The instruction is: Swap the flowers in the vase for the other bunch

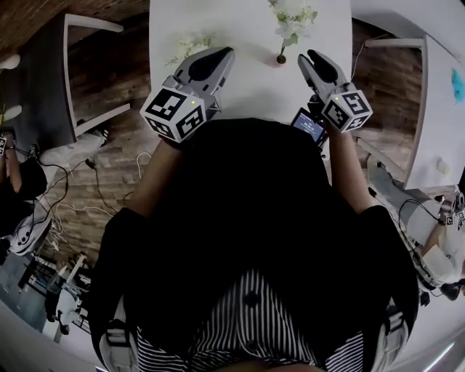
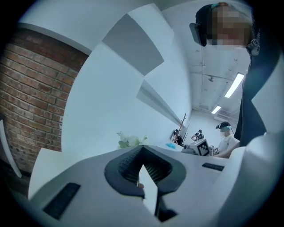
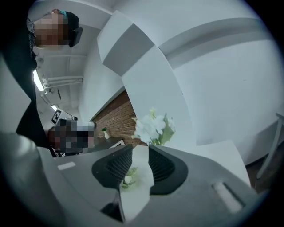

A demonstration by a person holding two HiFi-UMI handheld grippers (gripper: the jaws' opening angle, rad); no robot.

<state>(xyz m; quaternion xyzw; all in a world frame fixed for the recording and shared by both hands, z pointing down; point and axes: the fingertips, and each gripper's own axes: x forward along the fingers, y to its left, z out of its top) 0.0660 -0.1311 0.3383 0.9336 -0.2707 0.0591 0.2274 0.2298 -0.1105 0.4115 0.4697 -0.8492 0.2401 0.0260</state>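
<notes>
The left claw (image 2: pixel 143 147) is shown pinching the thin stem of the loose bunch (image 2: pixel 131 141) only by its own view; the right claw (image 3: pixel 141 147) is held ajar, empty.

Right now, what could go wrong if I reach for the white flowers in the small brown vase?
The small brown vase looks narrow and top-heavy under its white flowers; a sideways pull by the open right gripper might tip it. The loose white bunch lies on the white table just ahead of the shut left gripper; moving forward could crush it.
</notes>
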